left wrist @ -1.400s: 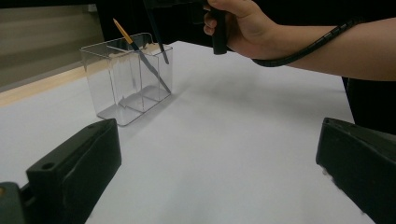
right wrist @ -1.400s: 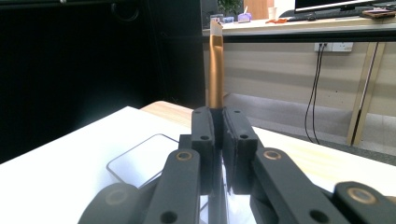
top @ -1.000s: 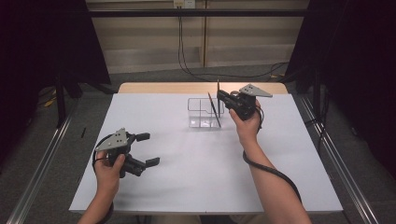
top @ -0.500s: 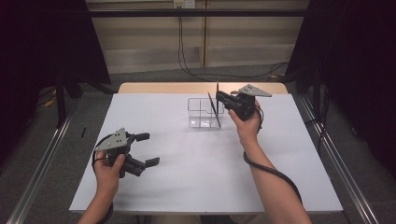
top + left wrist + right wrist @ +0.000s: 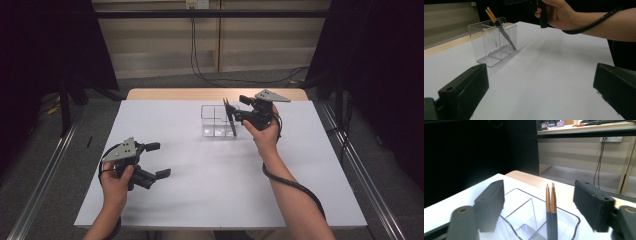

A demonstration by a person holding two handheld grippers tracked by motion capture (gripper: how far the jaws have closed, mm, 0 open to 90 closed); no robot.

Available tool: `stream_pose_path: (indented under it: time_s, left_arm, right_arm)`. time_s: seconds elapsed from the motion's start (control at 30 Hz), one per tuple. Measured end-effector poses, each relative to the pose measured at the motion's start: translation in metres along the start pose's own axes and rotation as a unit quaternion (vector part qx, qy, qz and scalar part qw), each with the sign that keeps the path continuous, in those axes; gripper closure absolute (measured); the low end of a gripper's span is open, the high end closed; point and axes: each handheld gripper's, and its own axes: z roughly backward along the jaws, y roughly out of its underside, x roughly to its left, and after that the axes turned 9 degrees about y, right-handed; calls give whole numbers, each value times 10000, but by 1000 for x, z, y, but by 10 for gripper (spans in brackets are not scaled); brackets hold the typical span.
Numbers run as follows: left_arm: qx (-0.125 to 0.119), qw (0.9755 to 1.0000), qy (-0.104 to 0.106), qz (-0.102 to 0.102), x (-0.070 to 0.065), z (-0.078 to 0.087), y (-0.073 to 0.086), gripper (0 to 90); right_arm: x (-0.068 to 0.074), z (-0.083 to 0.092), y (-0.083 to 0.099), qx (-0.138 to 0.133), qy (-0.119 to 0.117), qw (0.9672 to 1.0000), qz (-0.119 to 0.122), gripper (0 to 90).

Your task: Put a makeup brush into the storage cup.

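High view: right tool (image 5: 234,111) held at the right end of a clear plastic organizer (image 5: 216,121), near the far middle of the white worktop (image 5: 210,185). Jaws just opened, now standing apart on either side of a pair of tweezers (image 5: 230,118), pads off it. Tweezers dark in the body with gold tips, standing tilted in the organizer's right-hand compartment, tips up above the rim. Left tool (image 5: 156,160) well apart from all this, low over the near left of the worktop, jaws spread wide with nothing between them.

Right gripper view: tweezers (image 5: 551,215) upright between the two black jaws, clear gaps on both sides, gold tips close together; organizer rim (image 5: 573,217) and inner dividers just below.

Left gripper view: organizer (image 5: 491,42) standing on the worktop farther off, tweezers (image 5: 499,26) leaning inside its end compartment, tips poking out at the top; right hand (image 5: 556,12) just beyond, above the worktop.
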Motion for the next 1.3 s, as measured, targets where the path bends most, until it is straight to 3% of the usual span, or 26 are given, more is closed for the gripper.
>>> stream_pose_path:
  time_s: [0.47,1.3]
  left_arm:
    - [-5,10000,11,21,0,-1,1,0]
    - [11,10000,-9,14,2,-1,1,0]
  right_arm:
    - [-3,3,1,101,36,9999,26,167]
    - [-6,12,3,147,-181,9996,129,73]
